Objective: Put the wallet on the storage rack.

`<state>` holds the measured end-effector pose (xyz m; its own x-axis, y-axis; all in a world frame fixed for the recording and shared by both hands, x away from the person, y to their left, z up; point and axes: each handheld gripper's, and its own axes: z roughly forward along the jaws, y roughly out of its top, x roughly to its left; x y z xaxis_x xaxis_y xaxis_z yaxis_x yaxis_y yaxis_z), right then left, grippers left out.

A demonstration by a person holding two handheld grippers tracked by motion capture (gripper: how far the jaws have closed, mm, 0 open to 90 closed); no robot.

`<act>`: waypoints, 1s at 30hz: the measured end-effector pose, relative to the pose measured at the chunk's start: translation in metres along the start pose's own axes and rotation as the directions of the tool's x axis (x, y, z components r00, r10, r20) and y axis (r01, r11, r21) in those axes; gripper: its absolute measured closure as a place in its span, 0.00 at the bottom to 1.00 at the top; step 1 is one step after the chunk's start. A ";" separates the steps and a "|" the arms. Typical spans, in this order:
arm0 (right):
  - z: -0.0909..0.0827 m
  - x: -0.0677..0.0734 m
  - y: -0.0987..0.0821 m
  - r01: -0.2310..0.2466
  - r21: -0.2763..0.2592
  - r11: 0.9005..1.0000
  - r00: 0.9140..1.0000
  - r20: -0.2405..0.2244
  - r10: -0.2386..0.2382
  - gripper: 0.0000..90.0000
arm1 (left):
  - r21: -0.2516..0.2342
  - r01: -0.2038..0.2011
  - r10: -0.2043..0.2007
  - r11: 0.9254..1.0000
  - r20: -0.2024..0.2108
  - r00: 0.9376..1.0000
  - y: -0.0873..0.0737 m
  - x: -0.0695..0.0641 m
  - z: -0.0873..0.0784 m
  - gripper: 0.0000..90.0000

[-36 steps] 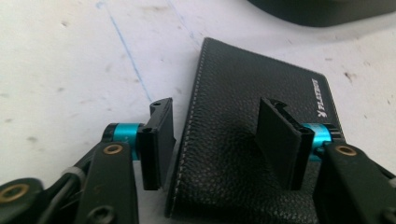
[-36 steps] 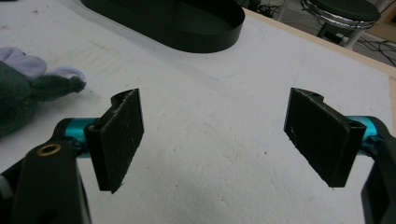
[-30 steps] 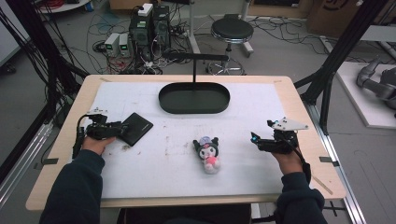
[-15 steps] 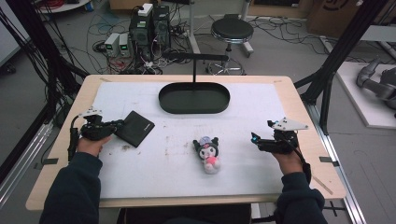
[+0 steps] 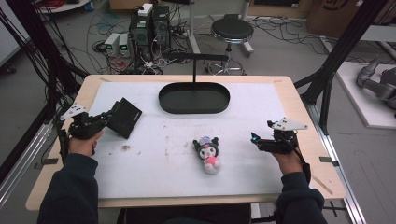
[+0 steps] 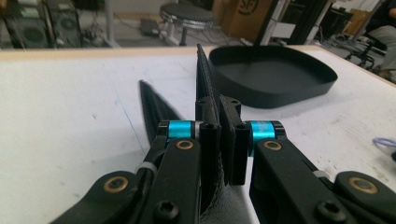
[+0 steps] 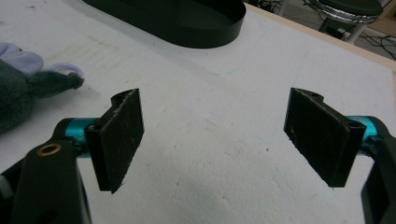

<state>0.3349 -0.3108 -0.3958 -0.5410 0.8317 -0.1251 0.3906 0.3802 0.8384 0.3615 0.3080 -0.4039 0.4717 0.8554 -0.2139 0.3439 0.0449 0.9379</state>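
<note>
1. One black oval tray (image 5: 194,99) sits at the table's (image 5: 154,182) far middle, likely the drop point.
2. Flat black pouch (image 5: 125,117) at left, tilted, edge lifted; left hand-held gripper (image 6: 219,140) clenched on it; next: carry to tray.
3. Right hand-held gripper (image 7: 215,135) released, idle beside plush toy (image 5: 208,151).

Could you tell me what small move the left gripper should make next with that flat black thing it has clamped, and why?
Probably carry it toward the black oval tray. The left gripper has just closed on the flat black wallet-like case, which is pinched edge-on between its pads and tilted up off the white mat. The tray looks empty and lies just ahead, while the right gripper waits open beside the plush toy.
</note>
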 end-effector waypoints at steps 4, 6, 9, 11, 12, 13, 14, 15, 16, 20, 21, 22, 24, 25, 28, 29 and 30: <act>0.000 0.000 0.000 0.000 -0.003 1.000 1.000 -0.003 0.000 0.23 | 0.026 -0.055 0.054 0.998 0.034 0.998 0.006 -0.007 -0.002 0.96; 0.000 0.000 0.000 0.001 -0.004 1.000 1.000 -0.003 -0.001 0.22 | 0.032 -0.064 0.063 0.997 0.048 0.997 0.006 -0.010 -0.001 0.96; 0.000 0.000 0.000 0.001 -0.003 1.000 1.000 -0.004 -0.001 0.22 | 0.047 -0.083 0.079 0.995 0.083 0.993 0.008 -0.017 0.004 0.96; 0.000 0.000 0.000 0.003 -0.004 1.000 1.000 -0.008 -0.003 0.23 | 0.055 -0.100 0.093 0.993 0.107 0.990 0.008 -0.023 0.007 0.96; 0.000 0.000 0.000 0.003 -0.004 1.000 1.000 -0.008 -0.003 0.23 | 0.061 -0.111 0.103 0.992 0.115 0.988 0.008 -0.025 0.009 0.96; 0.000 0.000 0.000 -0.001 -0.002 1.000 1.000 -0.009 0.001 0.23 | 0.066 -0.116 0.107 0.991 0.125 0.986 0.008 -0.028 0.010 0.96; 0.000 0.000 0.000 -0.001 -0.002 1.000 1.000 -0.009 0.001 0.23 | 0.071 -0.122 0.112 0.990 0.132 0.985 0.008 -0.030 0.012 0.96; 0.000 0.000 0.000 -0.002 -0.003 1.000 1.000 -0.008 0.002 0.23 | 0.076 -0.130 0.119 0.989 0.136 0.984 0.008 -0.032 0.013 0.96; 0.000 0.000 0.000 -0.002 -0.003 1.000 1.000 -0.010 0.002 0.23 | 0.081 -0.136 0.124 0.987 0.140 0.982 0.008 -0.034 0.015 0.96; 0.000 0.000 0.000 0.001 -0.002 1.000 1.000 -0.009 -0.001 0.23 | 0.093 -0.149 0.136 0.985 0.133 0.982 0.007 -0.042 0.021 0.96; 0.000 0.000 0.000 0.001 0.000 1.000 1.000 -0.012 -0.001 0.23 | 0.097 -0.153 0.140 0.984 0.124 0.982 0.007 -0.044 0.022 0.96; 0.000 0.000 0.000 0.001 0.000 1.000 1.000 -0.012 -0.001 0.23 | 0.099 -0.153 0.141 0.983 0.116 0.983 0.007 -0.045 0.023 0.96; 0.000 0.001 0.000 0.002 0.001 1.000 1.000 -0.011 -0.002 0.23 | 0.103 -0.150 0.140 0.983 0.098 0.985 0.007 -0.048 0.027 0.96; 0.000 0.001 0.000 0.003 0.002 1.000 1.000 -0.012 -0.003 0.23 | 0.104 -0.148 0.139 0.983 0.092 0.986 0.007 -0.049 0.028 0.96; 0.001 0.001 0.000 0.002 0.002 1.000 1.000 -0.010 -0.002 0.23 | 0.106 -0.141 0.134 0.984 0.068 0.989 0.006 -0.051 0.031 0.95; 0.001 0.001 0.000 0.002 0.002 1.000 1.000 -0.010 -0.002 0.23 | 0.107 -0.135 0.129 0.985 0.057 0.990 0.006 -0.051 0.032 0.95; 0.001 0.001 0.000 0.003 0.002 1.000 1.000 -0.010 -0.003 0.23 | 0.109 -0.131 0.127 0.985 0.049 0.991 0.006 -0.051 0.033 0.93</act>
<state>0.3350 -0.3095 -0.3961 -0.5496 0.8265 -0.1220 0.3904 0.3832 0.8371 0.3664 0.2471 -0.3962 0.5505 0.8280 -0.1063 0.3652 -0.1244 0.9226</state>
